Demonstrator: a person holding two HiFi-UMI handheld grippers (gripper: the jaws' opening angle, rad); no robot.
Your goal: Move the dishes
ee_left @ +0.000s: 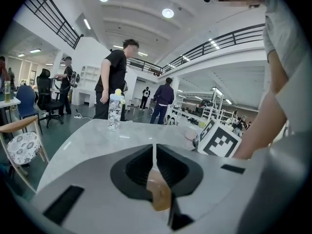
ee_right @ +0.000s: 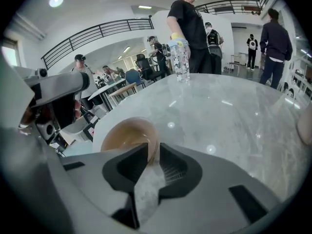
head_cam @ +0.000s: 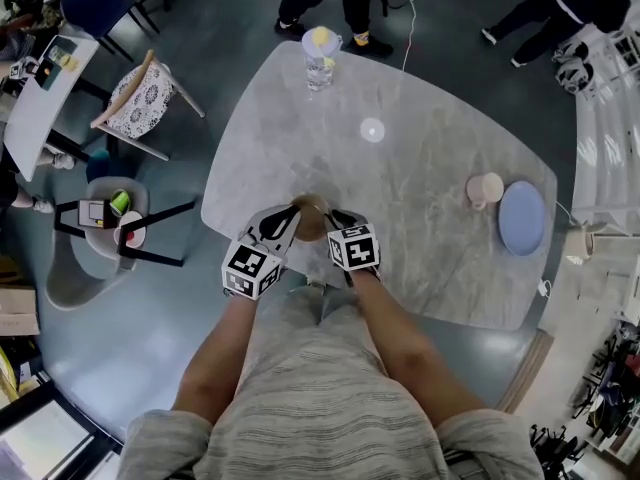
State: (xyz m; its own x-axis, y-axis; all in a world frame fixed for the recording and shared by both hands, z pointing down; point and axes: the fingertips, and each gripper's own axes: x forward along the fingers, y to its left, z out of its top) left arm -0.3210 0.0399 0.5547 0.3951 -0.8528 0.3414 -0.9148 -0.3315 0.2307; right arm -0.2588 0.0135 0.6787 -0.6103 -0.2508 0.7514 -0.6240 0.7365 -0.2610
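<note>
1. At the near edge of the tabletop (head_cam: 400, 183), the left gripper (ee_left: 154, 155) has its jaws drawn to a hairline. A brown patch sits in the slot behind the tips, so I judge it pinched on the rim of the brown bowl (ee_right: 124, 135).
2. The brown bowl stands just inside that near edge, between the two grippers. This dish looks taken in hand but not yet carried anywhere.
3. The right gripper (ee_right: 153, 149) straddles the rim on the bowl's right side, one jaw inside and one outside. The jaws stand narrowly apart, and I see no pad pressing.
4. Towards the right edge a mug (head_cam: 484, 190) sits just beside a blue plate (head_cam: 523, 218), neither one handled. I take both as still to be moved. Nothing here tells me where the dishes should end up.
5. The bowl is round, thin-walled and glossy, like glazed ceramic. The tabletop is pale grey with marble veining, rounded corners and a sheen that catches the ceiling lights.
6. The mug is stubby and pale pink. The plate is a flat, matt disc. At the far edge stands a clear bottle (head_cam: 319, 58) with a yellow top.
</note>
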